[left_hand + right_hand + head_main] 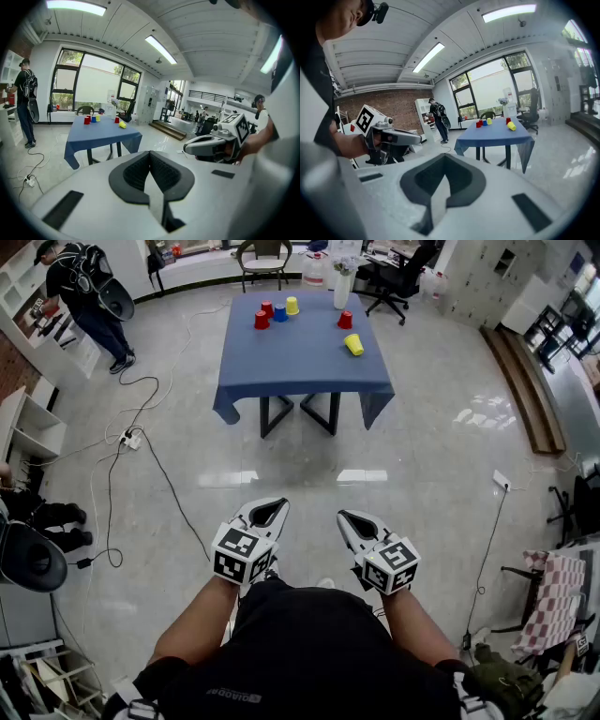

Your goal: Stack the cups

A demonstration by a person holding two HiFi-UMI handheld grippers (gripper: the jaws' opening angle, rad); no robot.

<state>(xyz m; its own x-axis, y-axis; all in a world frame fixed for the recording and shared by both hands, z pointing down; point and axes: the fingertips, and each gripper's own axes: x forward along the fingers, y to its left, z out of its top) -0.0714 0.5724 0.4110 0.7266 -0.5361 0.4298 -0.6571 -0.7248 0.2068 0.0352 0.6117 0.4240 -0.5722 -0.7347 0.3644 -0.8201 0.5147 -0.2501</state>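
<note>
- Glossy pale floor (281, 465), hard and mirror-bright, spread wide on the near side of the bench. Thin dark cables (159, 465) looping loose off the bench's left side. Likely hazard: a foot caught in them on the walk in.
- Bench (300, 367), rectangular, draped in matte blue cloth hanging in soft folds over dark legs. Likely hazard: cloth snagged or dragged by a tool, with the light cups tipped as a result.
- Left tool (267, 514) and right tool (354, 519), smooth white shells with dark ribbed pads and a checkered marker cube at the rear of each. Both clenched tight on nothing, side by side, well short of the bench, angled slightly down. Not ready to grasp until opened; a closed tip more likely to knock a cup than take it.
- White vase (342, 289), tall and narrow, at the bench's far edge. Easily toppled by a careless reach.
- Six small, smooth, tapered cups on the bench, none nested yet. Clustered at the far left corner: front red cup (262, 321), back red cup (268, 308), blue cup (279, 313), upright yellow cup (292, 306). Just in front of the vase: lone red cup (345, 320). Toward the right edge: tipped yellow cup (353, 344), on its side, round, liable to roll off.
</note>
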